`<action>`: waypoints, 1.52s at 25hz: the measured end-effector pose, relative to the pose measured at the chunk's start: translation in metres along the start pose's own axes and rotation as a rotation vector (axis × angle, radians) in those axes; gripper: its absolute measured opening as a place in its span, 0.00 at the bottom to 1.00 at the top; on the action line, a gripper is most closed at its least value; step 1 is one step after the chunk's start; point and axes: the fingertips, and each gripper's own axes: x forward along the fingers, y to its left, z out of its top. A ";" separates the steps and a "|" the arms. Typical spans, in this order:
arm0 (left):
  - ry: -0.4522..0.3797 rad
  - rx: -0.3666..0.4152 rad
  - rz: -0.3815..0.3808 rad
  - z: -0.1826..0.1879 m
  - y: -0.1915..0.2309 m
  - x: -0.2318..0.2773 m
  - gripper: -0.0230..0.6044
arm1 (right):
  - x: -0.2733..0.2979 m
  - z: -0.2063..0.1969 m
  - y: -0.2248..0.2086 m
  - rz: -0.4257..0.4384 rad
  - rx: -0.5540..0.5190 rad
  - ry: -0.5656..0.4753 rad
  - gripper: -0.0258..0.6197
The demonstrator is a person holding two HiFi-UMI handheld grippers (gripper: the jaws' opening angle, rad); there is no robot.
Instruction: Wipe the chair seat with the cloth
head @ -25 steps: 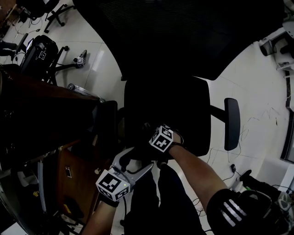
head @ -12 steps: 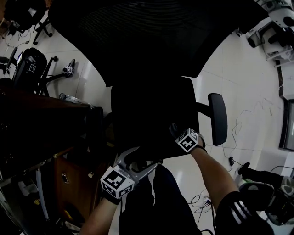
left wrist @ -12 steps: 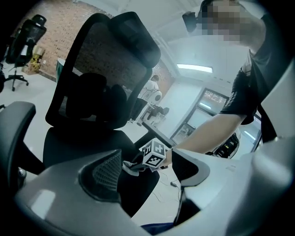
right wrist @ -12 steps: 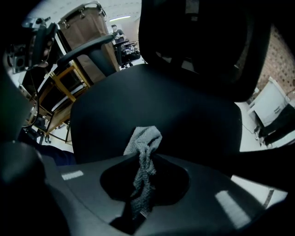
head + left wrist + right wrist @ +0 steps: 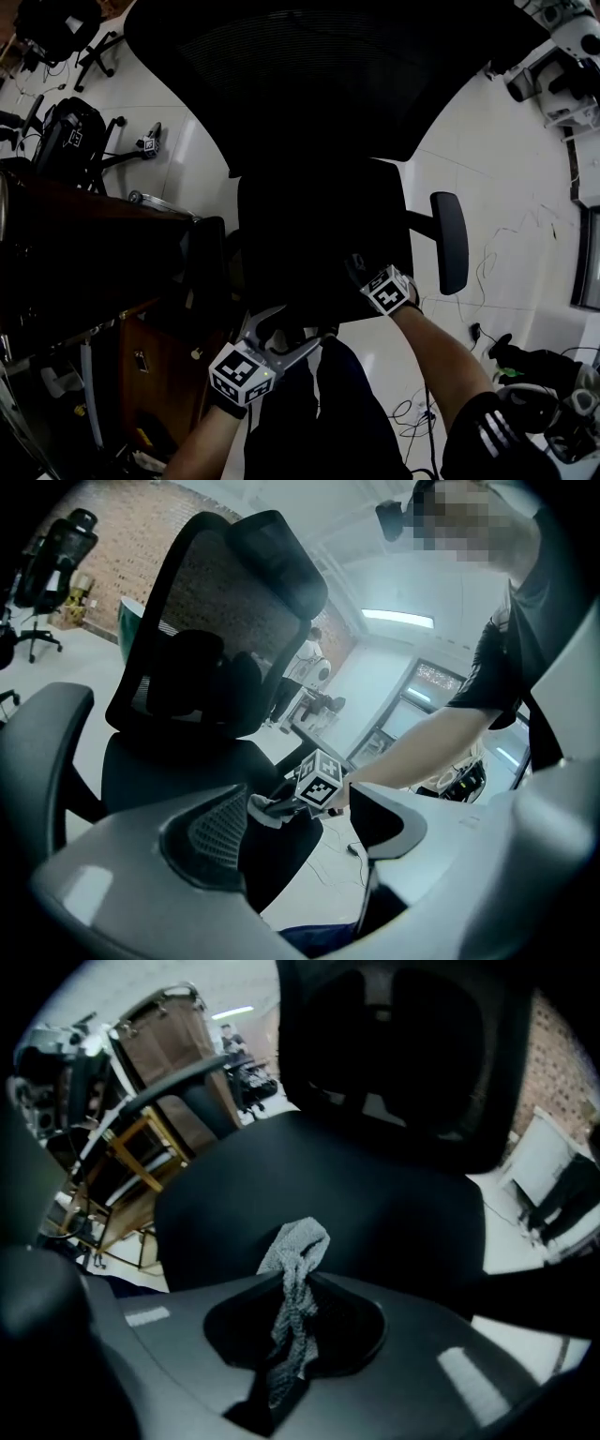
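Observation:
The black chair seat (image 5: 319,225) fills the middle of the head view. My right gripper (image 5: 356,269) rests on the seat's front right part, its marker cube (image 5: 389,289) just behind. In the right gripper view its jaws (image 5: 295,1277) are shut on a grey knitted cloth (image 5: 298,1241), which bunches out onto the seat (image 5: 375,1194). My left gripper (image 5: 298,324) hovers at the seat's front edge, open, with nothing between its fingers. The left gripper (image 5: 300,841) view shows the cloth (image 5: 265,809) under the right gripper's cube (image 5: 322,780).
The tall mesh backrest (image 5: 319,75) rises behind the seat. Armrests stand at the right (image 5: 453,242) and left (image 5: 202,258). A wooden desk (image 5: 84,253) lies close on the left, another office chair (image 5: 66,122) beyond it. Cables trail over the white floor (image 5: 506,187).
My right gripper has slid with the cloth from the seat's front middle to its front right part, then held there. The left gripper has stayed by the front edge.

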 end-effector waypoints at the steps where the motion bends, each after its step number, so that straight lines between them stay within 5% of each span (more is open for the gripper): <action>1: 0.002 -0.003 0.005 -0.002 0.003 -0.007 0.62 | 0.003 0.014 0.019 0.031 -0.020 -0.020 0.12; 10: 0.006 -0.036 0.048 -0.012 0.017 -0.067 0.62 | 0.049 0.112 0.199 0.254 -0.189 -0.089 0.12; 17: 0.010 -0.064 0.070 -0.031 0.021 -0.086 0.62 | 0.085 0.118 0.260 0.305 -0.296 -0.052 0.12; 23: 0.026 -0.100 0.072 -0.046 0.018 -0.067 0.62 | 0.086 0.095 0.245 0.300 -0.302 -0.047 0.11; 33: 0.111 -0.086 0.013 -0.058 -0.007 0.013 0.63 | 0.030 -0.052 0.115 0.156 -0.234 0.109 0.11; 38: 0.146 -0.079 -0.027 -0.057 -0.021 0.055 0.63 | -0.002 -0.108 0.055 0.064 -0.091 0.154 0.11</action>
